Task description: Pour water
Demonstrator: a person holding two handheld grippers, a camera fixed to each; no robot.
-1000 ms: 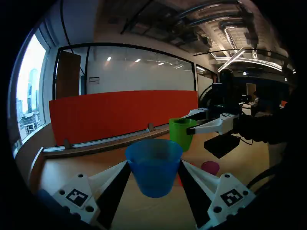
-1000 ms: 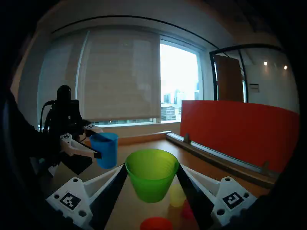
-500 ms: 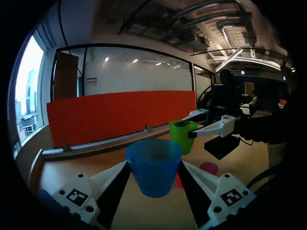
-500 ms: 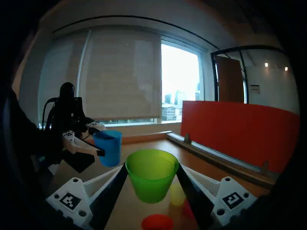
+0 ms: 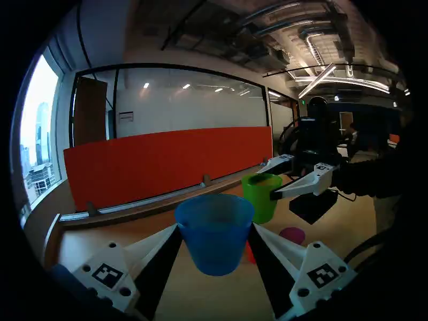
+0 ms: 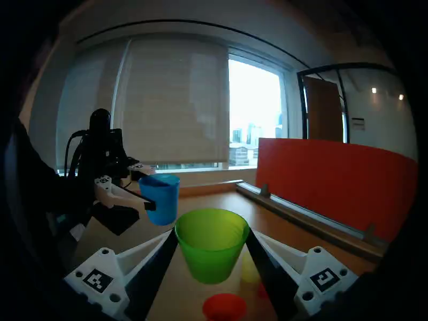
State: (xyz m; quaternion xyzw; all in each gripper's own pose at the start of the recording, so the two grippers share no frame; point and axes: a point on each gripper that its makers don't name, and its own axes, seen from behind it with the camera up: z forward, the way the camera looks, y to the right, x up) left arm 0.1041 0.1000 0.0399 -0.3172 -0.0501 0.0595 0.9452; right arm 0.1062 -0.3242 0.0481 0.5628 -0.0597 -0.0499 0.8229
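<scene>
L gripper (image 5: 214,227): fingers closed in on both sides of blue cup (image 5: 215,241), cup upright, rim up, held above table (image 5: 203,294).
R gripper (image 6: 211,234): same grip, both fingers pressing on green cup (image 6: 212,246), upright.
Water in either cup: cannot tell.
In left gripper view, green cup sits beyond blue one, to its right, clearly apart.
On table below/behind: red cup (image 6: 224,307), yellow cup (image 6: 249,267), magenta cup (image 5: 292,234).
Farther back: orange-red partition (image 5: 160,160), window w/ blind (image 6: 171,107).
</scene>
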